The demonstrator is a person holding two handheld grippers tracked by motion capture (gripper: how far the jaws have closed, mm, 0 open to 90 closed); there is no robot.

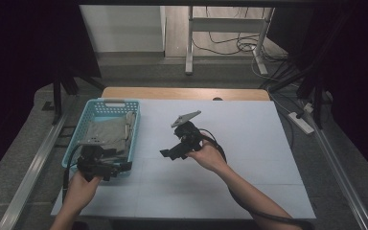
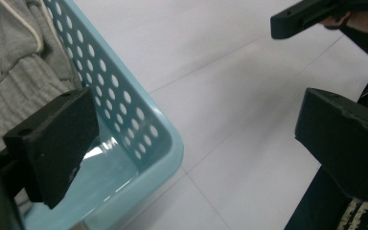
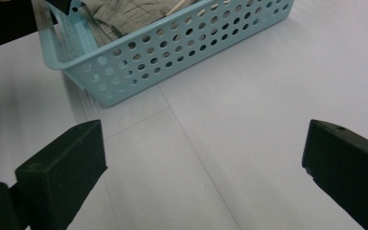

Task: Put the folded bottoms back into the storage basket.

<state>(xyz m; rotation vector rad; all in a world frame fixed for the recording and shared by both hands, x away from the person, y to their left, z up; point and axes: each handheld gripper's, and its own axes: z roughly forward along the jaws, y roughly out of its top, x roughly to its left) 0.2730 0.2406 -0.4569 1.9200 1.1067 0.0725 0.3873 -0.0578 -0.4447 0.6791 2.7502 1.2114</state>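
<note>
High view shows both the left gripper (image 1: pixel 120 167) and right gripper (image 1: pixel 168 154) spread apart near soft, light grey cloth (image 1: pixel 106 134), best pinched at a fold inside the basket (image 1: pixel 135 125).

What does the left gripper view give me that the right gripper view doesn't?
Left gripper view alone: the left gripper open, one jaw inside the basket at its near corner and the other outside over the table, plus a jaw of the right gripper at top right. Right gripper view alone: the right gripper open over bare table, apart from the basket, whose long perforated wall shows from outside. Both share: the blue basket, the grey cloth in it, and the white table.
</note>
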